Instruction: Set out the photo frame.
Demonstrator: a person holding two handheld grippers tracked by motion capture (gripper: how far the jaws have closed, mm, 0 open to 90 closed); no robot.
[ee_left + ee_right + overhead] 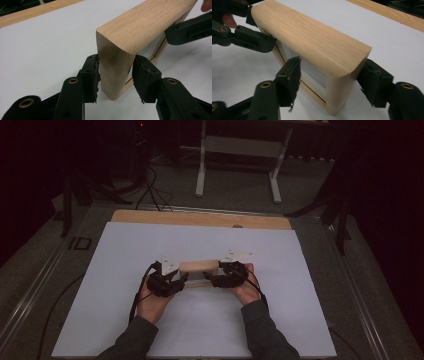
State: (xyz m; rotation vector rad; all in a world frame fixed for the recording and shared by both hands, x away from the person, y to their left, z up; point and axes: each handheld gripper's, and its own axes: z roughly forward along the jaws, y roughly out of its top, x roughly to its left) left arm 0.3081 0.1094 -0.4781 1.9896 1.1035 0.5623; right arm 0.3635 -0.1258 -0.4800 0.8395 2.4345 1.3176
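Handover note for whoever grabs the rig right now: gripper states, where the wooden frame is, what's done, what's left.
Left gripper: jaws astride one end post of the wooden frame, slight gaps each side, not clamped.
Right gripper: jaws astride the other end, far pad about touching, near pad apart.
Frame stands upright on its edge on the white sheet, mid-table.
Done: both grippers positioned at the ends.
Left: likely close both and lift or move the frame.

Wooden frame (198, 267) upright on white table (125, 270), left tool (181, 276), right tool (214, 278) at either end
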